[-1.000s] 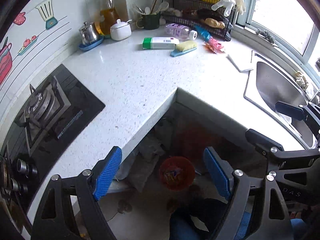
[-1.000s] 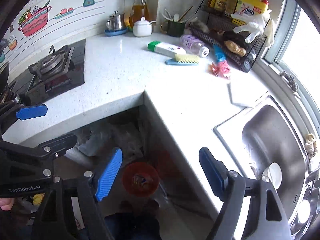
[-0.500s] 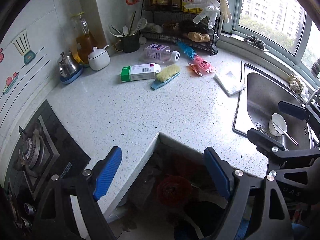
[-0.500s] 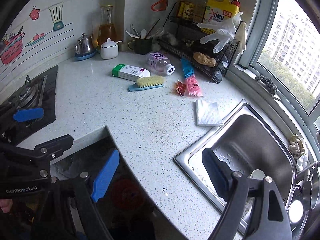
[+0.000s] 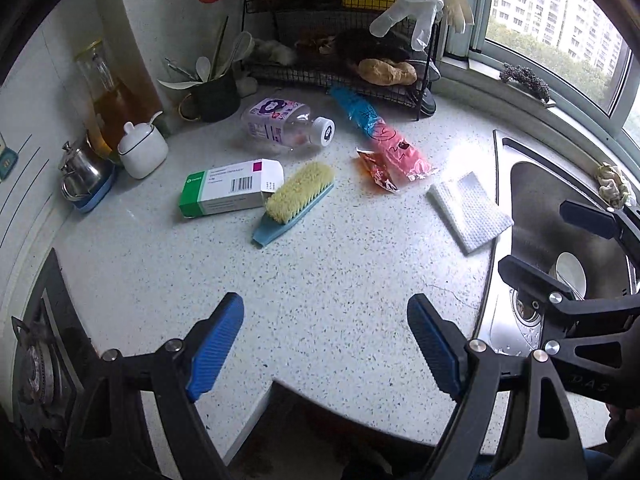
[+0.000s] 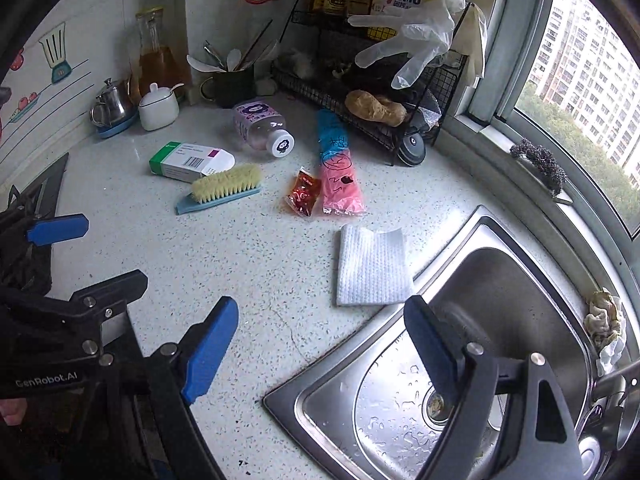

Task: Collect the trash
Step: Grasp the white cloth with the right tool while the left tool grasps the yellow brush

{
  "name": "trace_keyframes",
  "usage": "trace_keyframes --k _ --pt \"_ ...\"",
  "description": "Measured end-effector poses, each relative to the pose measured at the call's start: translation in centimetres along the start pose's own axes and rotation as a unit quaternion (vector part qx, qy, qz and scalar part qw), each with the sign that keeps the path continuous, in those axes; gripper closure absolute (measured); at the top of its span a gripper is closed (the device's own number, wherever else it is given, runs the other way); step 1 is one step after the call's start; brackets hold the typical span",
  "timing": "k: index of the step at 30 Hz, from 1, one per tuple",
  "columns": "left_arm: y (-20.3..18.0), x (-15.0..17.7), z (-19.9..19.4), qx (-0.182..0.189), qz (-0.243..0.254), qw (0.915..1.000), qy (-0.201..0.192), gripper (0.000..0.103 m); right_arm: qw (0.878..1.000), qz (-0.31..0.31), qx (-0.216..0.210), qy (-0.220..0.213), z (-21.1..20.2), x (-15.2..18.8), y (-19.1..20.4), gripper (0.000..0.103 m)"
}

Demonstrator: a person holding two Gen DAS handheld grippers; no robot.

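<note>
On the speckled counter lie a green-and-white carton (image 5: 230, 188) (image 6: 192, 161), an empty plastic bottle (image 5: 286, 124) (image 6: 262, 127), a blue-and-pink wrapper (image 5: 380, 140) (image 6: 338, 168), a small red sachet (image 5: 376, 170) (image 6: 303, 193) and a folded white paper towel (image 5: 470, 210) (image 6: 372, 266). My left gripper (image 5: 326, 344) is open and empty above the counter's front part. My right gripper (image 6: 320, 340) is open and empty over the sink's near-left corner, just short of the paper towel.
A yellow scrub brush (image 5: 296, 200) (image 6: 222, 192) lies beside the carton. A steel sink (image 6: 480, 340) (image 5: 540, 208) is at right, a gas hob (image 5: 36, 356) at left. A wire rack (image 6: 360, 92), utensil mug (image 5: 212, 98), sugar pot (image 5: 142, 148) and oil jar (image 6: 154, 56) line the back wall.
Both grippers have risen and moved forward from the red bin on the floor to over the counter. The trash items now appear much closer. Both stay open.
</note>
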State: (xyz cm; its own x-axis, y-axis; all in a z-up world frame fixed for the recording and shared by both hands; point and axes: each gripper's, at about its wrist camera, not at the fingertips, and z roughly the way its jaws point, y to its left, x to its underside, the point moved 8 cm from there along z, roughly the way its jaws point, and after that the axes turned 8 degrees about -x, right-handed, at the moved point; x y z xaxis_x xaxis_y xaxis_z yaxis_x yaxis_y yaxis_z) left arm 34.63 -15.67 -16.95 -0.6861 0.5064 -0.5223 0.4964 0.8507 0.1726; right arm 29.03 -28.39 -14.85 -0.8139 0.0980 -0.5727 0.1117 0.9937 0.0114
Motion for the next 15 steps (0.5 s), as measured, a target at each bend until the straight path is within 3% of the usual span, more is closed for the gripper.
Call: trace_keyframes --k 8,15 --pt "-2.7 -3.5 5.4 -0.007 0.003 0.9993 0.037 0.021 0.999 0.013 -0.024 0.039 4.6 -1.5 -4.1 0.019" --pt "-3.7 -4.4 9.2 -0.019 -0.011 0.9970 0.074 0.021 0.995 0.008 -0.055 0.085 8.6 -2.2 -6.2 0.019"
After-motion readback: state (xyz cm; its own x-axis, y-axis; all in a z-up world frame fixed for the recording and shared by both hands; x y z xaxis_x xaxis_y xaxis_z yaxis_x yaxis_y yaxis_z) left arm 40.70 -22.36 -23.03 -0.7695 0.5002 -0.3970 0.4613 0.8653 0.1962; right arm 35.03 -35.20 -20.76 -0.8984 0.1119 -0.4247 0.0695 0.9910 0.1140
